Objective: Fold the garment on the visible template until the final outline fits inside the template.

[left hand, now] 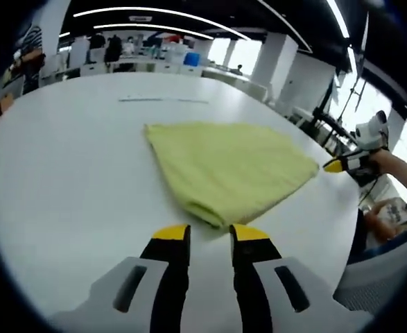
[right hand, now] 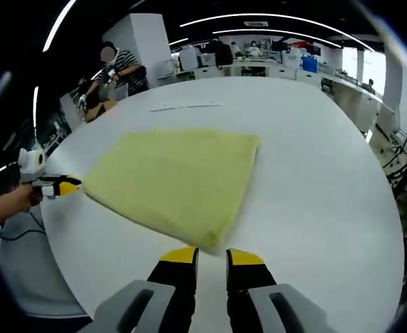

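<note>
Yellow-tipped left gripper (left hand: 210,233) sits just short of the cloth (left hand: 227,170), jaws parted, empty. Right gripper (right hand: 212,257) likewise, jaws apart at the cloth's near corner. Cloth lies folded on the table (left hand: 71,173). Looks soft, light, limp; pinch at corners or folded edge, both layers.

Both views low, near, facing opposite corners (shared garment (left hand: 229,168))

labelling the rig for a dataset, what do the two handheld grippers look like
Both match. The left gripper and the right gripper each have two black jaws capped with yellow tips, rising from light grey housings with a dark slot on each side. No cables or markings are visible on them.
</note>
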`<state>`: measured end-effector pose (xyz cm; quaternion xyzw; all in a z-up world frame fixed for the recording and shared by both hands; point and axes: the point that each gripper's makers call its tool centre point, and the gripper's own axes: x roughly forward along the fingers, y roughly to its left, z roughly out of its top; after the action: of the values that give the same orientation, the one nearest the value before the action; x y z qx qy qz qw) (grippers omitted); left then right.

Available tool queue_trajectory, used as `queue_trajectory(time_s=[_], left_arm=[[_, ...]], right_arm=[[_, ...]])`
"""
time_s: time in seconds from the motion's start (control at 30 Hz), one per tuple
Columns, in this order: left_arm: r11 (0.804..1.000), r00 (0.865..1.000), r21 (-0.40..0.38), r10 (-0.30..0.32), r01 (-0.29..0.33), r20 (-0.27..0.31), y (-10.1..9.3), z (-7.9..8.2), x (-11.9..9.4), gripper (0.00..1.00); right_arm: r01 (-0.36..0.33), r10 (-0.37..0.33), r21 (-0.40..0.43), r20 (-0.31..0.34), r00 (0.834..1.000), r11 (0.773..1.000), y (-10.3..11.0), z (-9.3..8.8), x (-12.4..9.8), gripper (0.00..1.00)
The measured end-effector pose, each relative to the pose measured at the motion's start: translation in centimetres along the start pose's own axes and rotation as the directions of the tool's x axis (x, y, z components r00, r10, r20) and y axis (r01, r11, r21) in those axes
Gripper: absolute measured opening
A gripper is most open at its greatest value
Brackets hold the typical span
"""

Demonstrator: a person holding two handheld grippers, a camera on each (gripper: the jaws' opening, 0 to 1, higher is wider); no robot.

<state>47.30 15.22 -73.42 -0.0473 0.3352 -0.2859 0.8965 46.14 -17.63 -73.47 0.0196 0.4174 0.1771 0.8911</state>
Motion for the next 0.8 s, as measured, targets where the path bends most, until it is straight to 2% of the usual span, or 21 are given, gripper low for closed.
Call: queue_trajectory(time_s=[0.2, 0.33, 0.47, 0.8], left_arm=[[1.000, 1.000, -0.023, -0.018, 0.018, 0.004, -0.6, -0.3, 0.4, 0.14], [0.997, 0.999, -0.075, -0.027, 0.029, 0.029, -0.8, 0.1, 0.8, 0.11], [0.997, 0.999, -0.074, -0.027, 0.028, 0.023, -0.9, -0.1, 1.2, 0.10], [0.992, 0.999, -0.119, -0.023, 0.027, 0.033, -0.6, -0.2, 1.4, 0.08]], right_arm=[[0.008, -0.012, 0.103, 0.037, 0.999, 0.995, 0.1, 0.3, 0.6, 0.06], [0.023, -0.029, 0.138, 0.043, 0.999, 0.990, -0.1, 0.3, 0.8, 0.03], [0.035, -0.045, 0.178, 0.057, 0.997, 0.983, -0.3, 0.4, 0.9, 0.00], [0.066, -0.075, 0.208, 0.036, 0.997, 0.976, -0.3, 0.1, 1.6, 0.00]])
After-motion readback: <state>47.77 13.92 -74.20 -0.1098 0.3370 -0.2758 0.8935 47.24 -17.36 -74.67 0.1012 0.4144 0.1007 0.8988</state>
